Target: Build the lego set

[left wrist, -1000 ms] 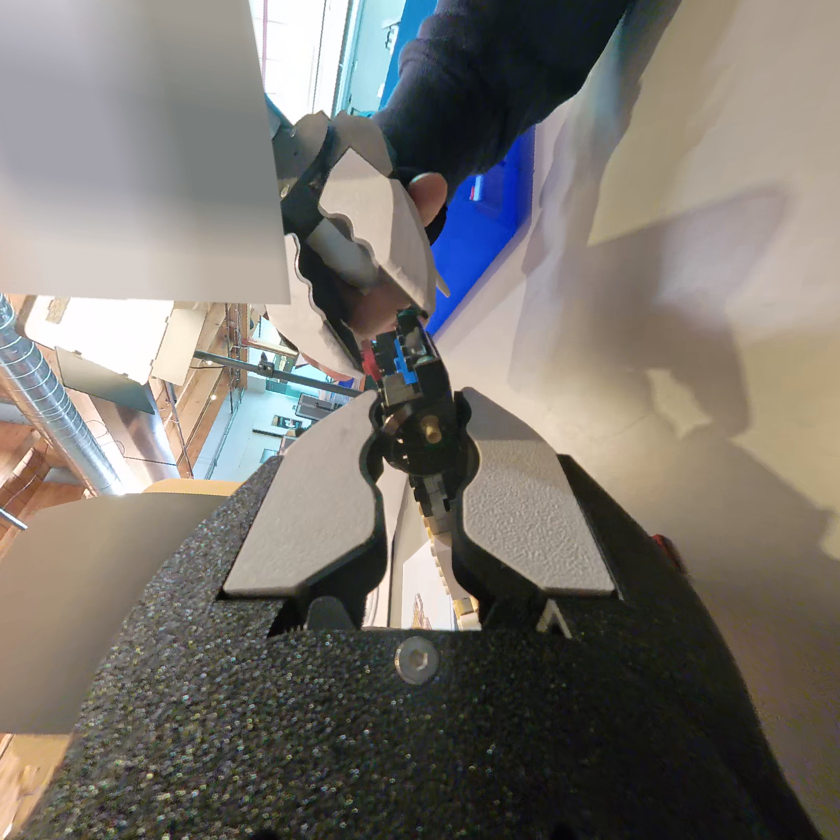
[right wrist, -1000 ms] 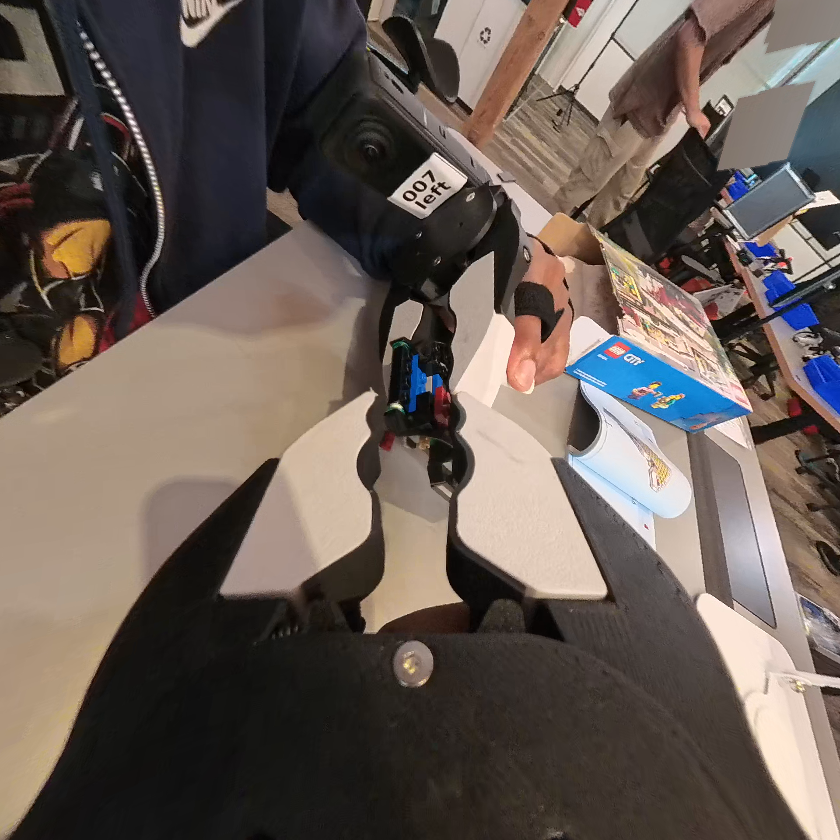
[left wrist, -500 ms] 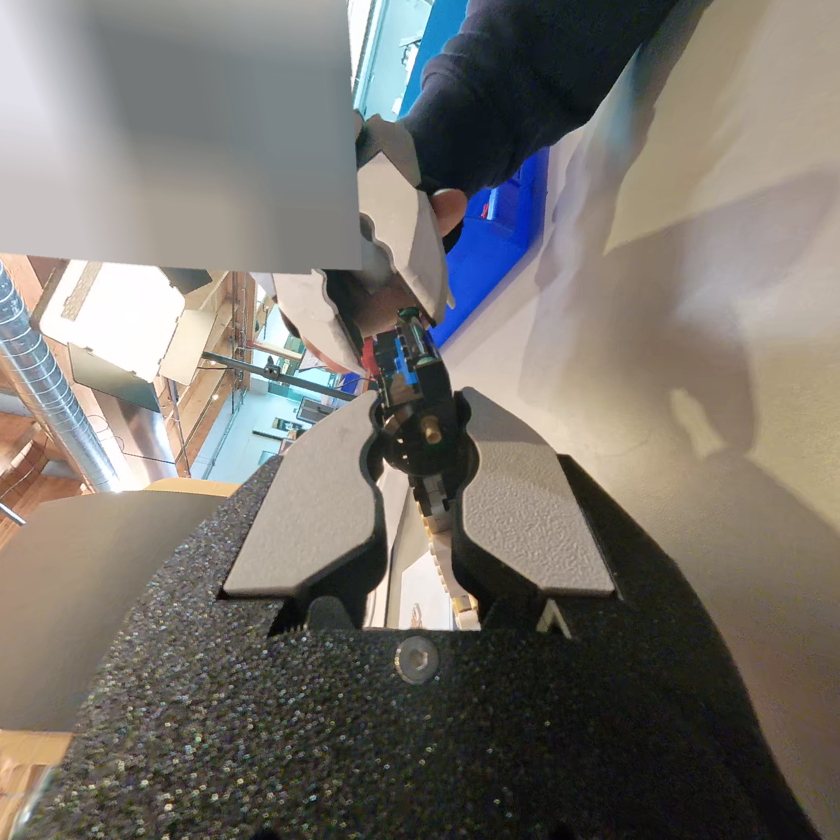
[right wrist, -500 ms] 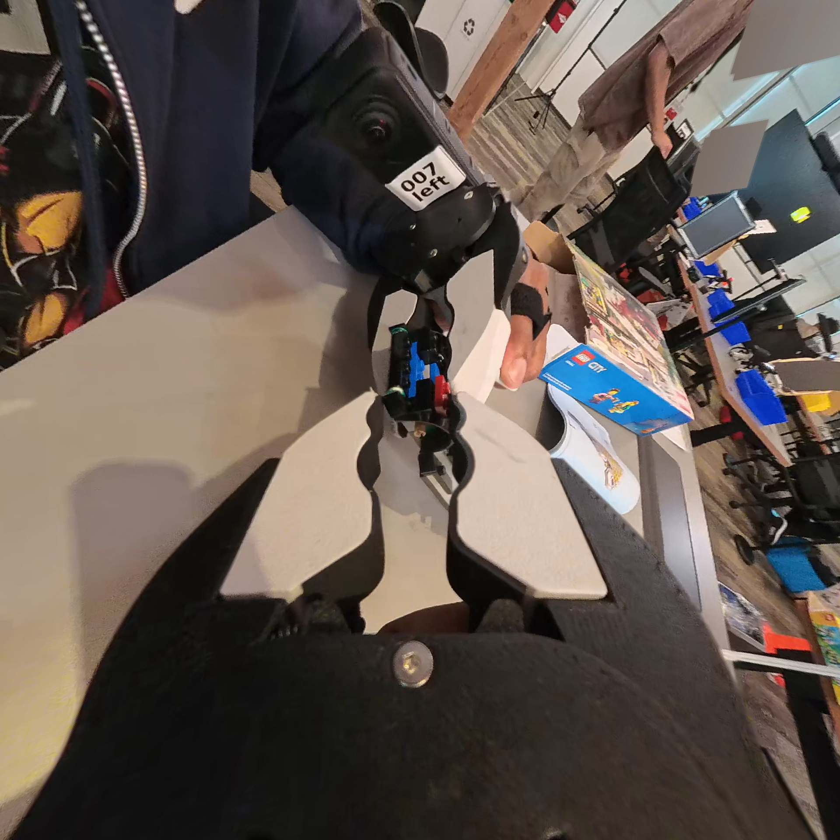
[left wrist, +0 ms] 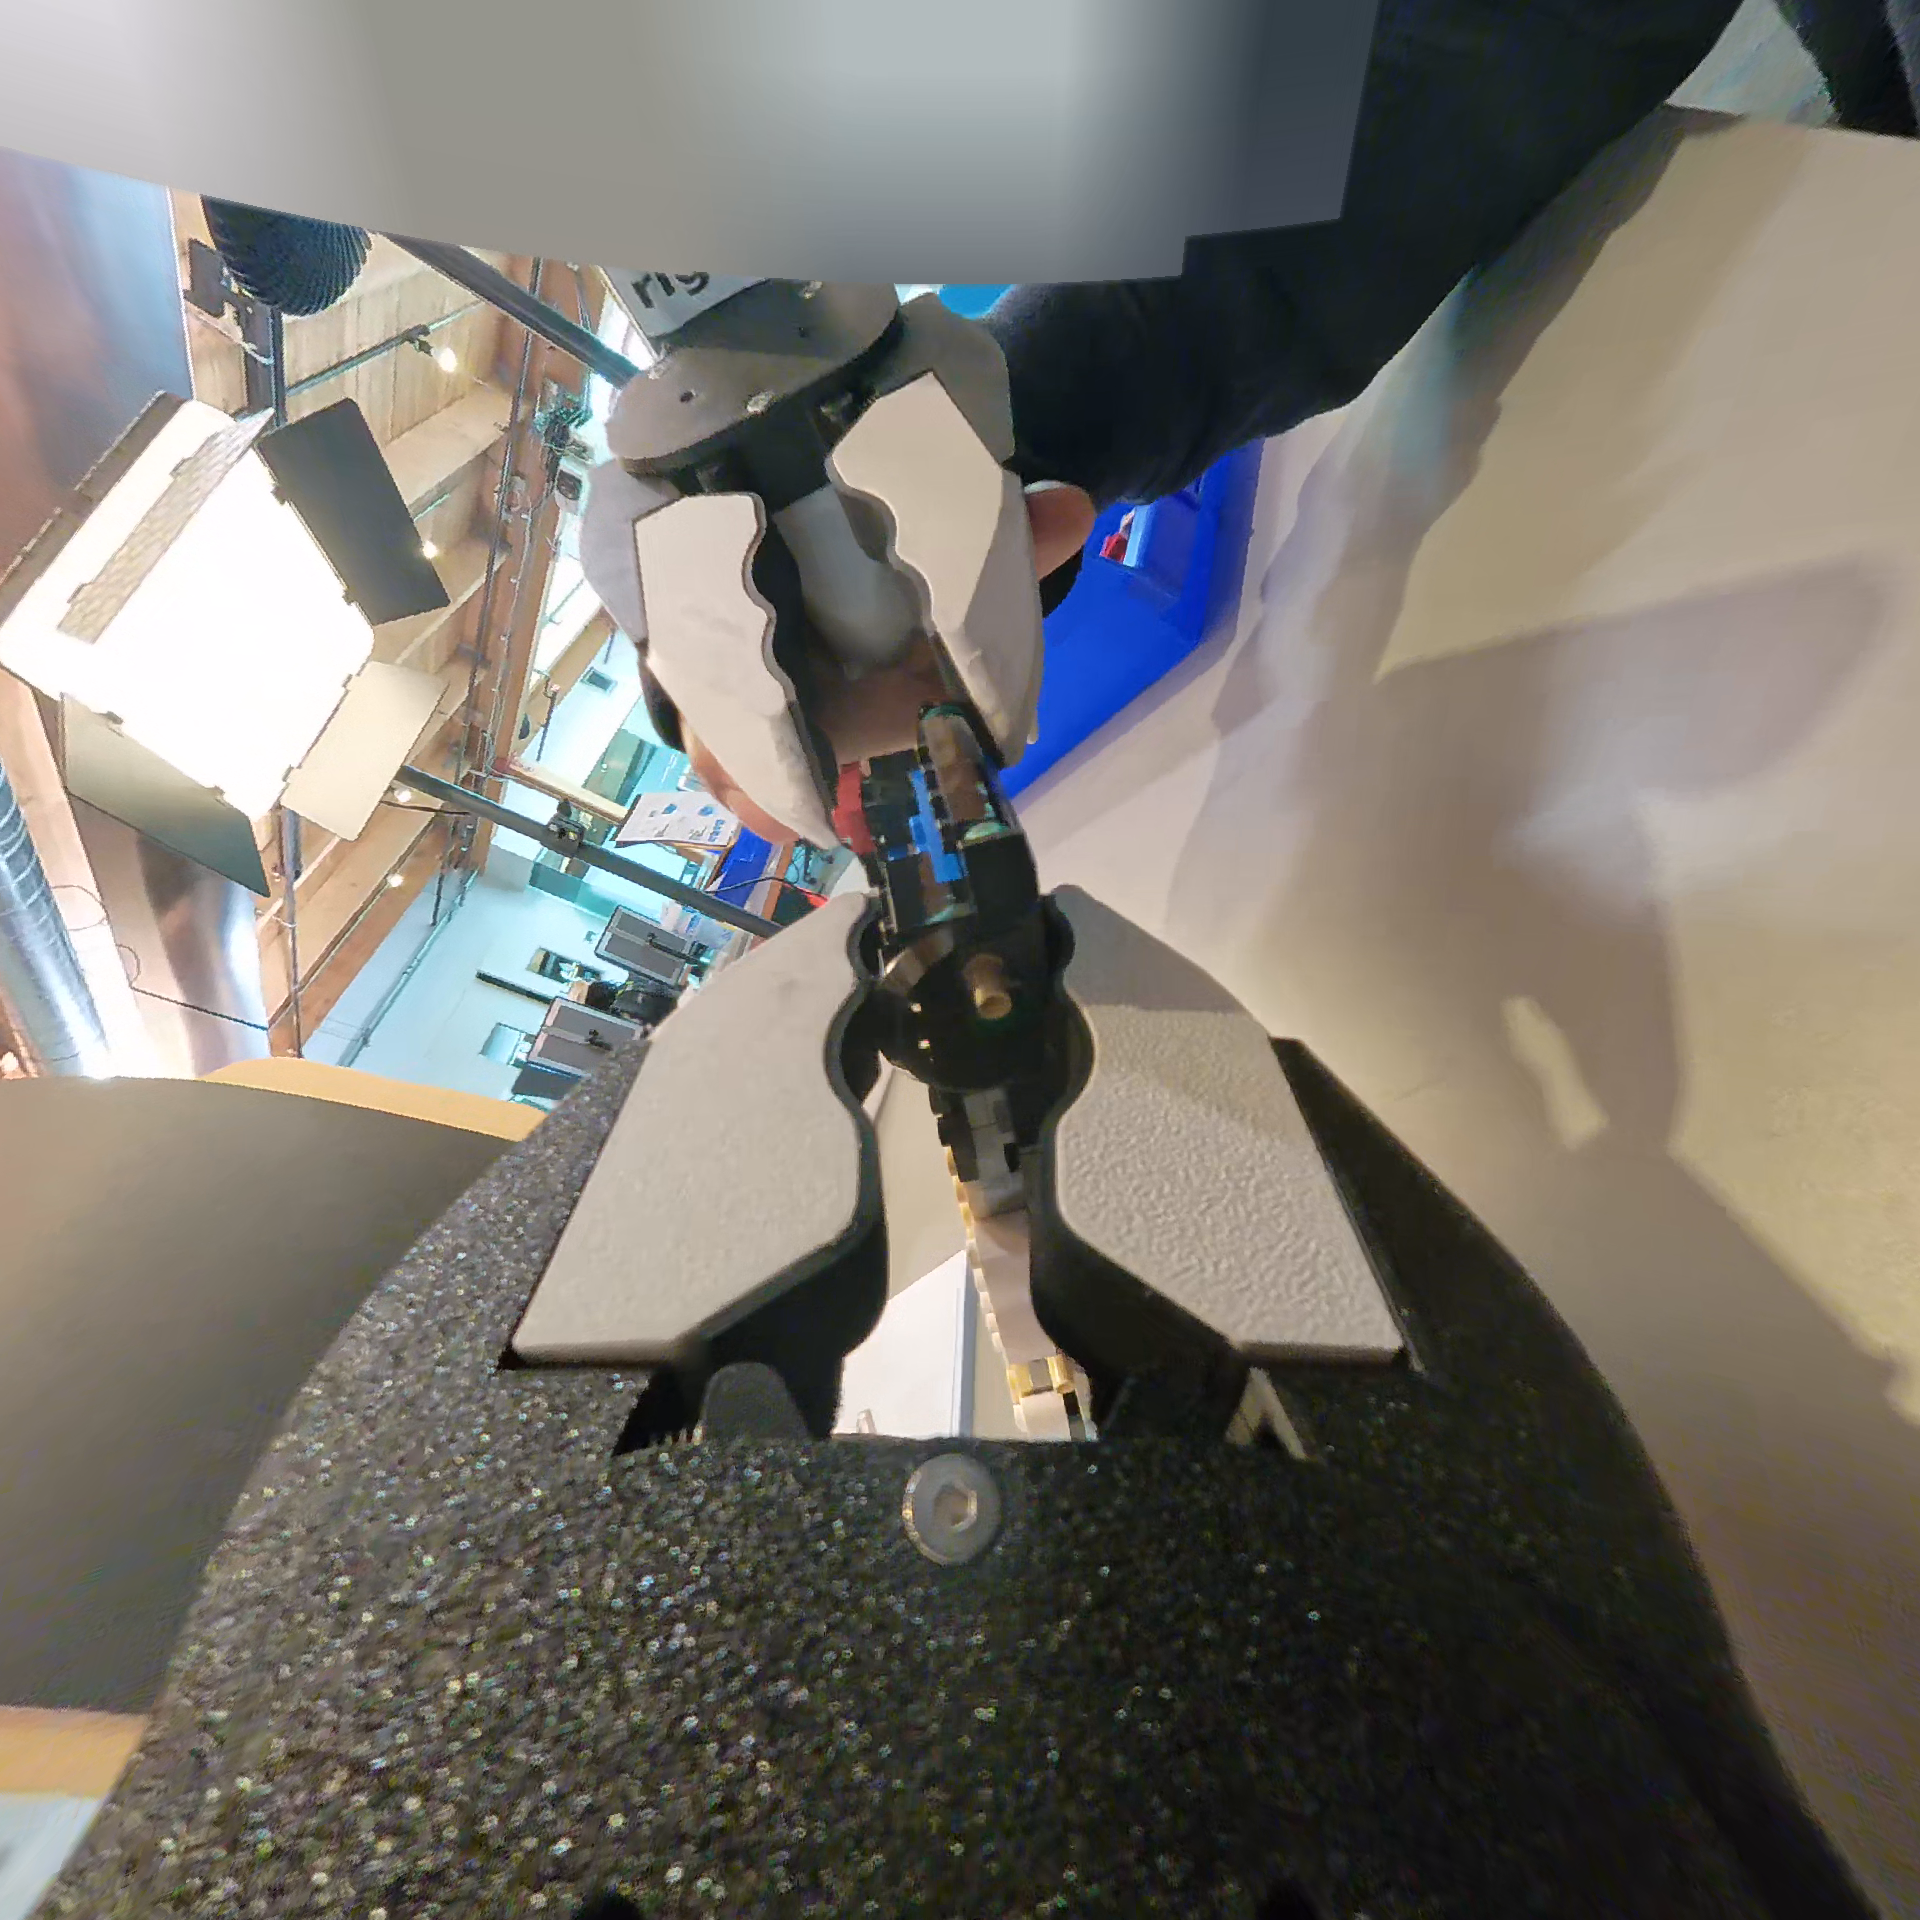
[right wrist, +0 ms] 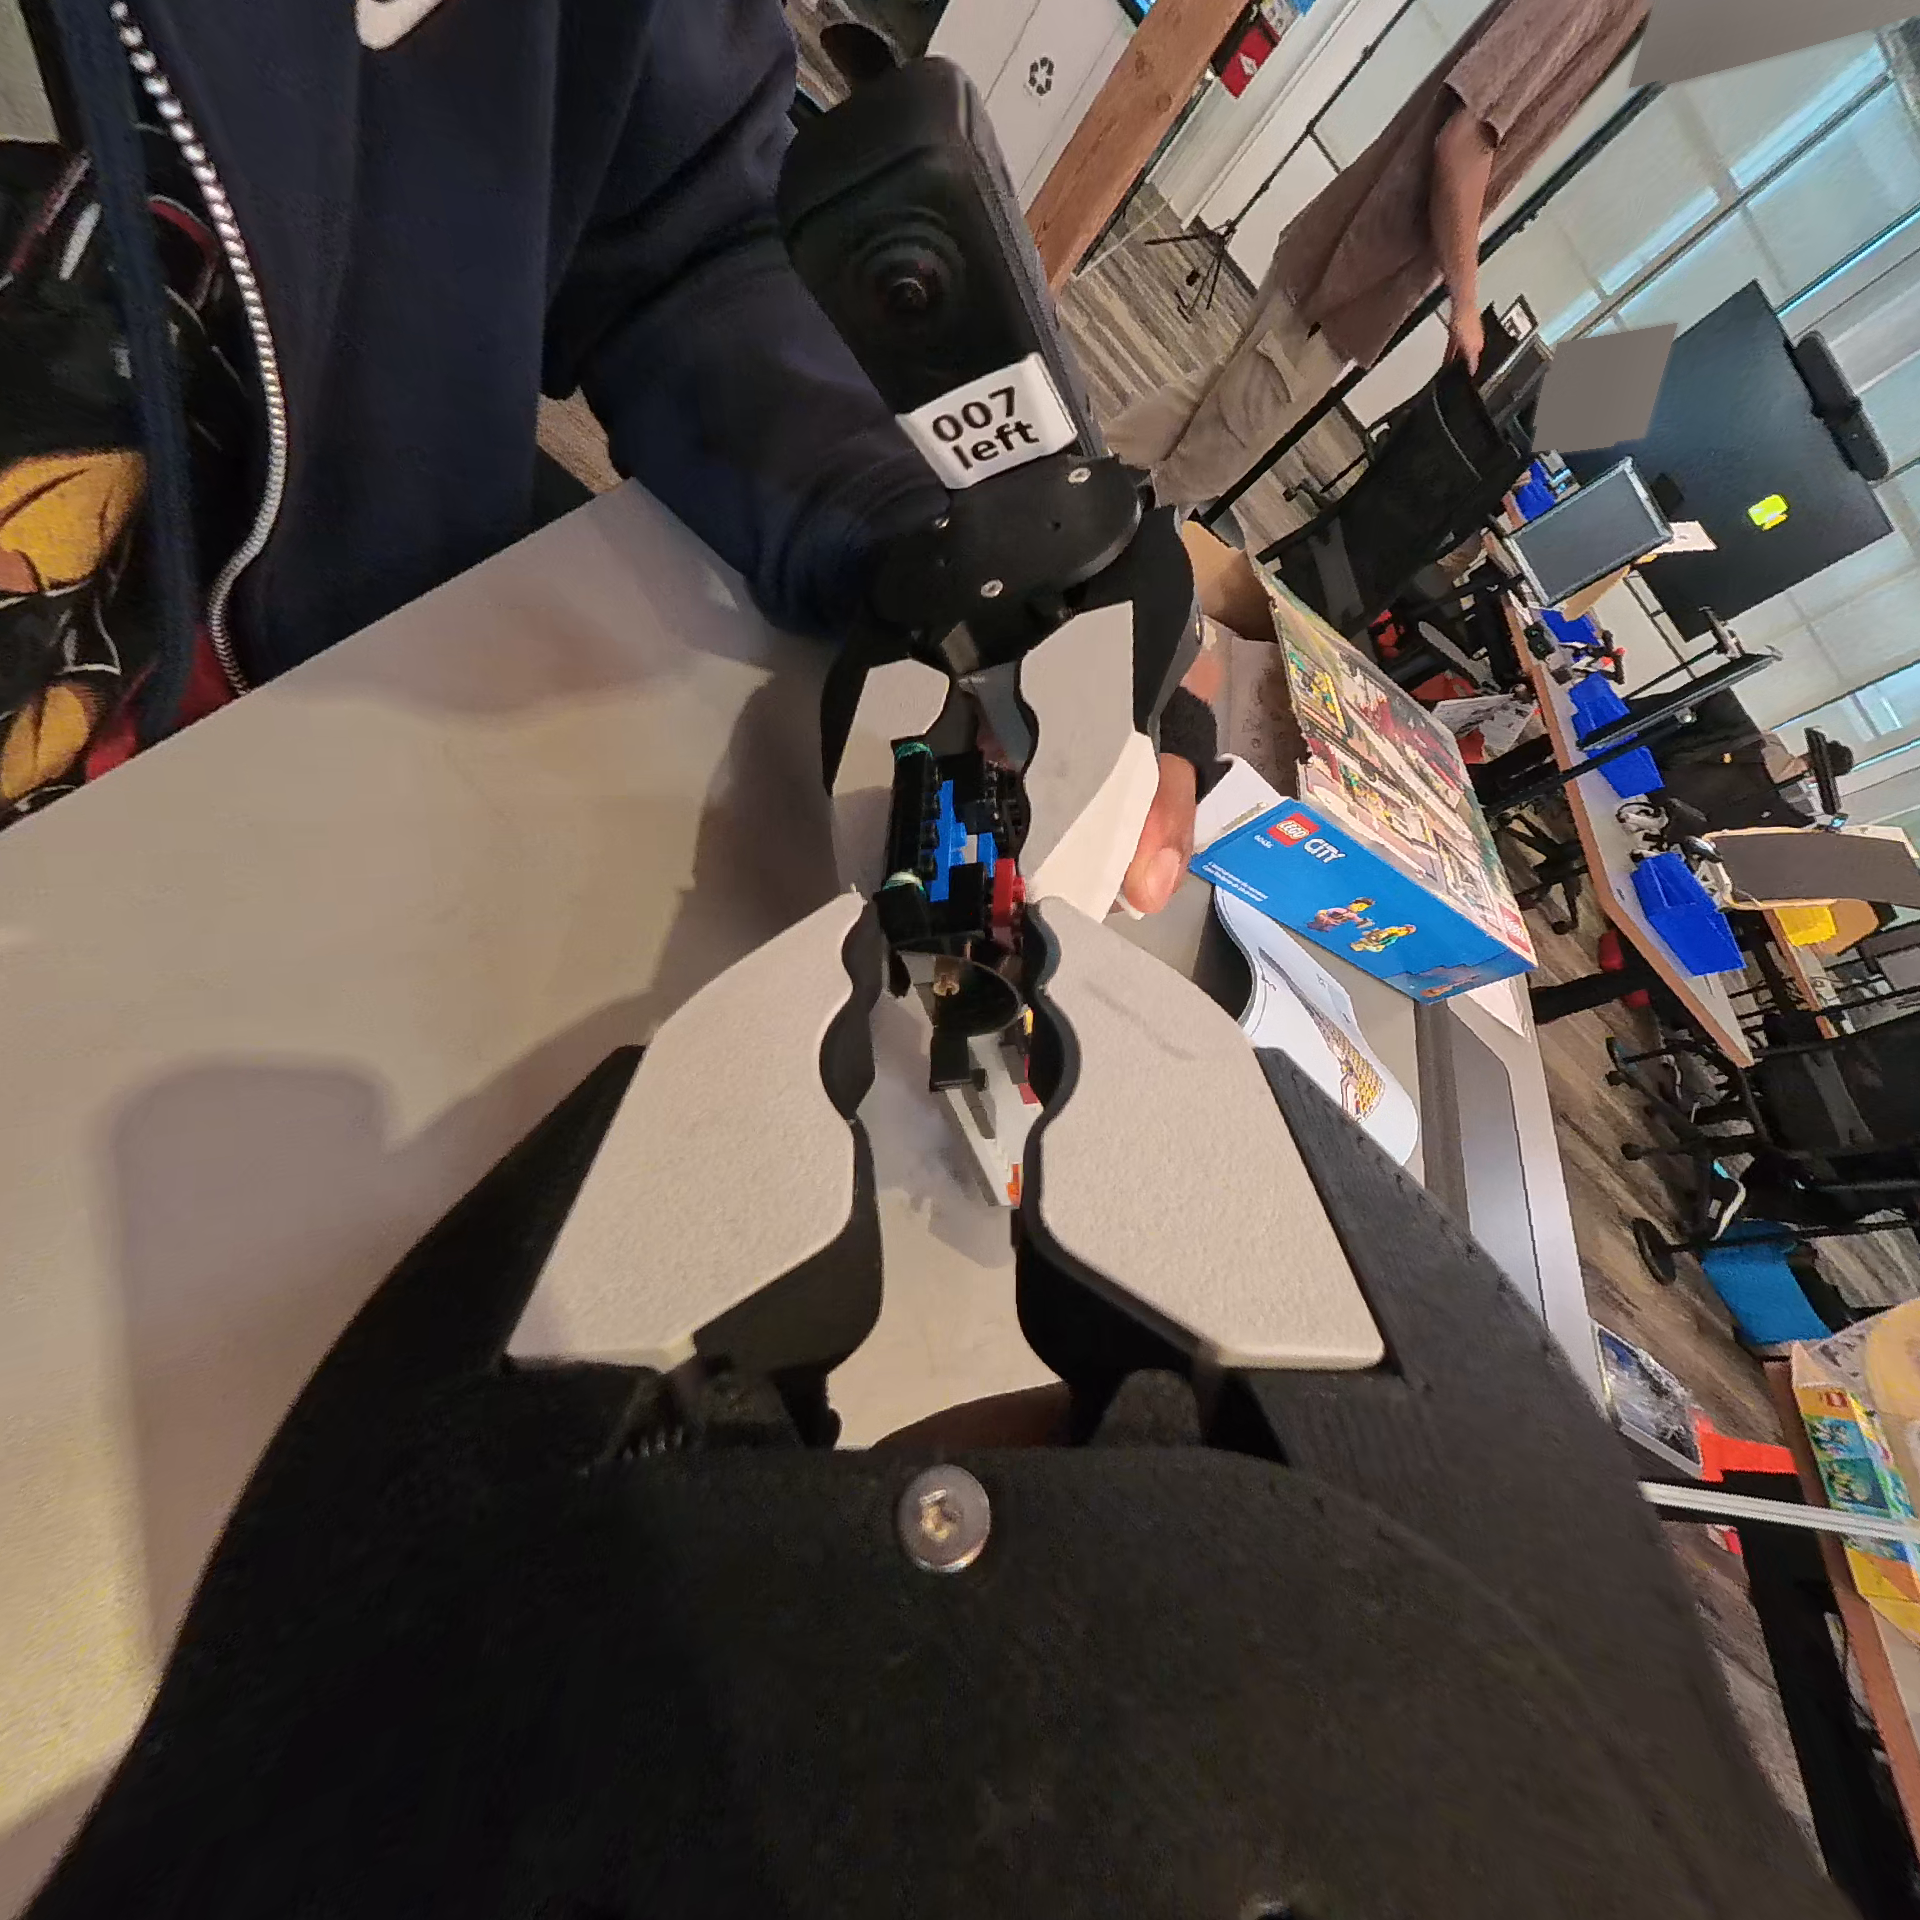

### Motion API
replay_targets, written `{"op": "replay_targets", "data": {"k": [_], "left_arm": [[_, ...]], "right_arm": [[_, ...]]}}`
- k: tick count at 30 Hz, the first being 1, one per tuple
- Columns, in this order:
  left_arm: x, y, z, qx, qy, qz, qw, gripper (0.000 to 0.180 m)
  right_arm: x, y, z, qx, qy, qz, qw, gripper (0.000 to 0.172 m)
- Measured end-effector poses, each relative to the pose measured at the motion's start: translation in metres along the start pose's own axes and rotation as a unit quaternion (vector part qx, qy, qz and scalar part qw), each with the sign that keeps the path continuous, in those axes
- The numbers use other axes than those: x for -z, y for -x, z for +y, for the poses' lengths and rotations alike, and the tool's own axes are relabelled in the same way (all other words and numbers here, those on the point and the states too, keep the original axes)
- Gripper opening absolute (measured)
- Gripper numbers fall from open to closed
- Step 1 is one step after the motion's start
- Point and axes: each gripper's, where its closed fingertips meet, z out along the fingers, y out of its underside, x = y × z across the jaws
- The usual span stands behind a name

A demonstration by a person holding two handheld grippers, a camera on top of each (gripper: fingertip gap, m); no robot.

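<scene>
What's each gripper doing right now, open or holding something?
Left gripper: closed on one end of the brick model.
Right gripper: closed on the other end of the same brick model.

A blue cardboard toy box (right wrist: 1361,914) lies on the pale grey worktop (right wrist: 312,914), with an open white instruction booklet (right wrist: 1320,1049) just beside it. Behind them a person in a brown shirt (right wrist: 1382,208) stands near desks with dark monitors (right wrist: 1590,530) and blue plastic bins (right wrist: 1683,914). A bright square studio light panel (left wrist: 208,613) hangs from wooden ceiling beams.
</scene>
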Motion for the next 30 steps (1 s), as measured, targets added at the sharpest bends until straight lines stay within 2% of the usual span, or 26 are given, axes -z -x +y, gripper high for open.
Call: {"op": "replay_targets", "data": {"k": [15, 22, 30], "left_arm": [[0.002, 0.012, -0.01, 0.139, -0.058, 0.02, 0.988, 0.028], [0.003, 0.024, -0.009, 0.238, -0.086, 0.032, 0.967, 0.028], [0.001, 0.039, -0.001, 0.364, -0.104, 0.042, 0.925, 0.03]], "right_arm": [[0.003, -0.016, -0.008, -0.052, -0.017, -0.008, 0.998, 0.025], [0.004, -0.031, -0.007, -0.113, -0.02, -0.009, 0.993, 0.025], [0.006, -0.05, 0.001, -0.177, -0.013, 0.006, 0.984, 0.024]]}}
